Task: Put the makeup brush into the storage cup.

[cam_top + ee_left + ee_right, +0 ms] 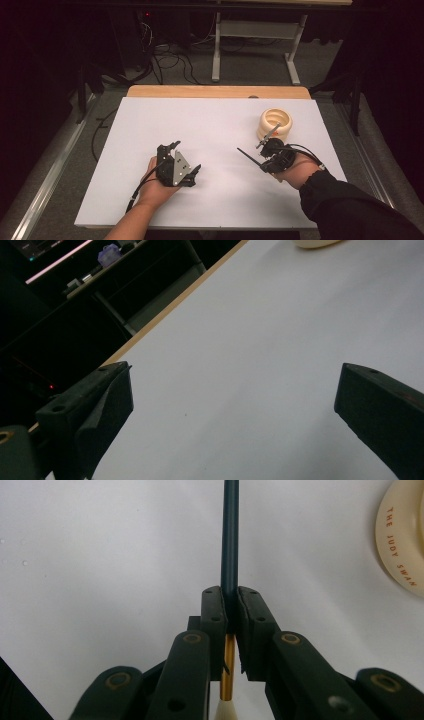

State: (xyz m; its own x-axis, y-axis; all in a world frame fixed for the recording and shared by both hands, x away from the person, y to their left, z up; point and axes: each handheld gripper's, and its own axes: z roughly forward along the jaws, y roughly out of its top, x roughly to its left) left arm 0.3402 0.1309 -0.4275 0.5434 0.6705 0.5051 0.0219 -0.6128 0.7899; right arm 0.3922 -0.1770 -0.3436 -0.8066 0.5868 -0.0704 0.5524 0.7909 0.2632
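Jaws on my right gripper (229, 615) are pinched tight on a thin dark brush (230, 540); in the right gripper view I see the pads clamping the dark handle just above its gold collar, with the pale tip poking out below, behind the pads. From the high view I see that same brush (248, 156) slanting out of the right gripper (265, 157), its long handle pointing up and to the left over the white worktop (210, 125), clear of the surface as far as I can tell.

On my left gripper (232, 405) the jaws stand wide apart with nothing between them, just bare worktop (260, 340) beyond. In the high view I see the left gripper (186, 159) resting low over the worktop, well apart from the right one.

A cream roll of tape (274, 124) sits on the worktop just beyond the right gripper, towards the far right corner. In the right gripper view I catch its edge (400, 540) with reddish lettering at the right border, apart from the brush.
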